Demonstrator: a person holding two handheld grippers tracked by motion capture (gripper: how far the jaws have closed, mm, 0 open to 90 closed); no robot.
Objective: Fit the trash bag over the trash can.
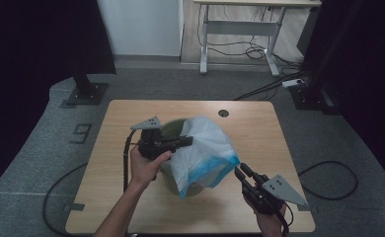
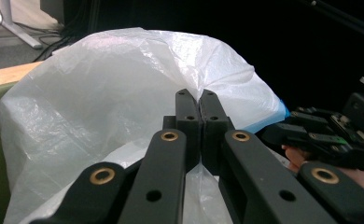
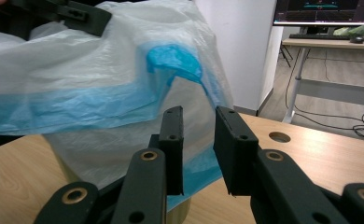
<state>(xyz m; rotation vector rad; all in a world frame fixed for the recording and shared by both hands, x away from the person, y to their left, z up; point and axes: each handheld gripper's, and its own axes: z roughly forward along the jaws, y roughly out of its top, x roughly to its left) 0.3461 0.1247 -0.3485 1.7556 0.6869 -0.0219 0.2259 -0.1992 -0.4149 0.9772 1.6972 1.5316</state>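
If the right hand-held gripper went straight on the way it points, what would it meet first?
Most likely the plastic bag, at its blue-edged hem hanging just beyond the open right hand-held gripper; depth is uncertain.

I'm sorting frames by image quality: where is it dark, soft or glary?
High view: dim, black at both sides, the table evenly lit. Left gripper view: near tongs soft, background black, the bag bright but not blown out. Right gripper view: brightest, bag sharp, near links slightly blurred.

A thin white plastic bag (image 1: 205, 148) with a blue band along its edge billows crumpled over the rim of a small olive-green bin (image 1: 173, 129) standing upright near the middle of the wooden bench (image 1: 259, 133).
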